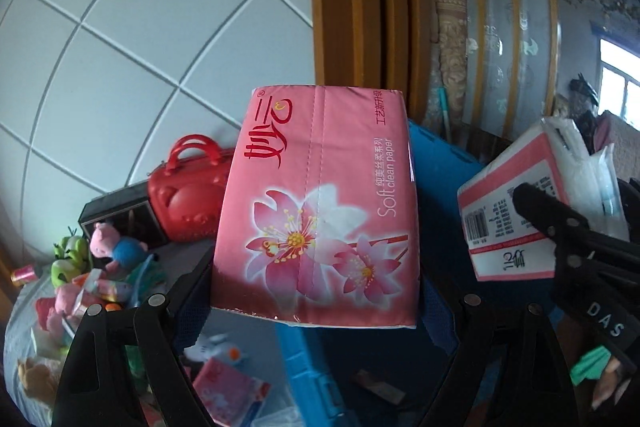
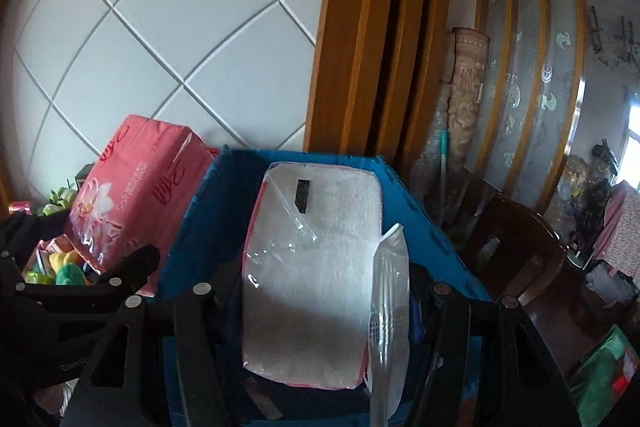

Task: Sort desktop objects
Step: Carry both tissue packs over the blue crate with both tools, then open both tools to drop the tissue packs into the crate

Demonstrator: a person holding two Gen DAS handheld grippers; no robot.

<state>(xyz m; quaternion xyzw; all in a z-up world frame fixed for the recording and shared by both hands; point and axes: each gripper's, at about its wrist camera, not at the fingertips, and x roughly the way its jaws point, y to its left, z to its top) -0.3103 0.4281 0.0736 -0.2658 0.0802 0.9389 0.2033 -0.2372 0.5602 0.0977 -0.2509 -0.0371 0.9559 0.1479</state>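
Observation:
My left gripper [image 1: 316, 303] is shut on a pink flowered tissue pack [image 1: 316, 211], held up in the air over a blue crate [image 1: 436, 171]. In the left wrist view, my right gripper [image 1: 560, 227] at the right edge carries a second tissue pack [image 1: 516, 211], pink-edged with a barcode. The right wrist view shows that opened pack [image 2: 316, 267], white tissue under clear plastic, clamped in my right gripper [image 2: 320, 295] above the blue crate [image 2: 208, 211]. The left gripper's pink pack [image 2: 136, 199] hangs just left of the crate.
A red handbag [image 1: 184, 195], a black box [image 1: 116, 203], plush toys [image 1: 116, 247] and a small pink tissue packet [image 1: 232, 391] crowd the table at the left. Behind the crate stand a wooden door frame [image 2: 380, 47] and a rolled rug [image 2: 464, 95]. A dark wooden chair [image 2: 520, 255] sits right.

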